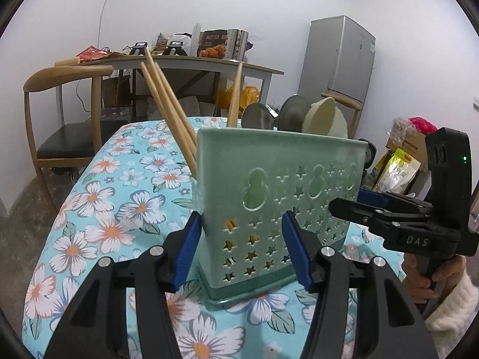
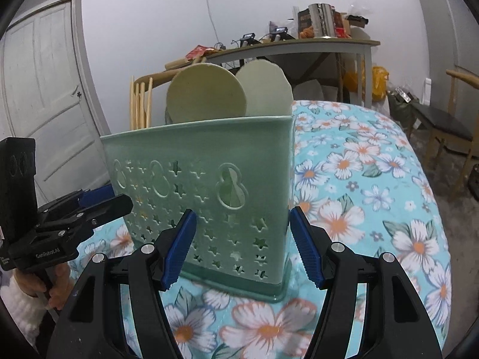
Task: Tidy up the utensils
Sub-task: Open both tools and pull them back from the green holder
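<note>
A pale green utensil holder (image 1: 269, 185) (image 2: 194, 155) with star cut-outs stands on the floral tablecloth (image 1: 119, 194). Wooden chopsticks (image 1: 167, 104) (image 2: 140, 104) lean in its one end. Metal spoons (image 1: 257, 116) and cream spoons (image 1: 323, 116) (image 2: 206, 92) fill the other. My left gripper (image 1: 241, 251) clasps the chopstick end, its blue pads against the holder's walls. My right gripper (image 2: 242, 245) clasps the spoon end the same way. Each gripper shows in the other's view, the right gripper (image 1: 359, 200) and the left gripper (image 2: 110, 199), each held by a hand in a white sleeve.
Behind the table stand a wooden chair (image 1: 69, 113) and a cluttered side table (image 1: 209, 62). A grey fridge (image 1: 341, 59) is at the back right, bags beside it. A white door (image 2: 45, 89) and another chair (image 2: 443, 119) flank the table.
</note>
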{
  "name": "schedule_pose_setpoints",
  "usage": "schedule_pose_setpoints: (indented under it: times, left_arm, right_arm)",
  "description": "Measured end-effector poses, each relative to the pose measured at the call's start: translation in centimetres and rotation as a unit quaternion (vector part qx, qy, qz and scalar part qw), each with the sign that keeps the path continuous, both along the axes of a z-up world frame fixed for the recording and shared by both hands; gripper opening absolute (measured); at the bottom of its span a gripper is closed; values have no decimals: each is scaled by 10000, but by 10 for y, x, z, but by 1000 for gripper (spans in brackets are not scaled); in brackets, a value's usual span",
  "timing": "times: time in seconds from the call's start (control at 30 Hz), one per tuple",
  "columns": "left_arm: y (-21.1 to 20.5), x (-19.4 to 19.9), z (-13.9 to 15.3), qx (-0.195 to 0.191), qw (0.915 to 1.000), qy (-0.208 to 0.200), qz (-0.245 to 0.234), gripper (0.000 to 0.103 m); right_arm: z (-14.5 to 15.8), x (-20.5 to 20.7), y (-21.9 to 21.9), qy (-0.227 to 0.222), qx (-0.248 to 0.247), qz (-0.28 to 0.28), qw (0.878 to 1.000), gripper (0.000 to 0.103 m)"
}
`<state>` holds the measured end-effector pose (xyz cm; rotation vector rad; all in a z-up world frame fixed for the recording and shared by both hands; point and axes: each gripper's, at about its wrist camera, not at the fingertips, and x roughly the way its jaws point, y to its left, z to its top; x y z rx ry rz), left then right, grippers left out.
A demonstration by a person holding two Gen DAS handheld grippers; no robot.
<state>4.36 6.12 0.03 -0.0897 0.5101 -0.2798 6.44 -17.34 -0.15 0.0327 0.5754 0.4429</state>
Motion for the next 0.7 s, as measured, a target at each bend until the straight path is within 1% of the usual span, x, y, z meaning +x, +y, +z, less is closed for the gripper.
schedule_pose_setpoints:
  times: [0.1,0.17,0.3,0.43,0.5,0.6,0.7]
  left_arm:
    - [-5,-8,-4,189,9998,-62,-15,54]
    - [-5,-13,-7,200,9998,-68,-9,54]
    - [-3,-26,-10,101,9999,-65,-62,54]
    - [-10,-36,-14,311,9994,-143,-19,54]
    - [-13,-38,-14,442,9988,-232,-5,54]
    - [-15,-37,-16,513,9984,-255,1,54]
    - [-11,-35,-16,398,9990,-207,-18,54]
  right_arm:
    - [-3,-11,2,-51,-94,13,9999,62]
    - [-6,-16,2,-73,-162,26,9998,62]
    - [-11,-27,2,-120,-284,46,9995,62]
    - [-15,-33,5,-81,-402,72,9991,61]
    - [-19,-34,3,67,-369,60,9993,61]
    - [-19,-34,3,76,-375,75,9992,61]
    - [-19,-33,0,104,-274,85,9995,61]
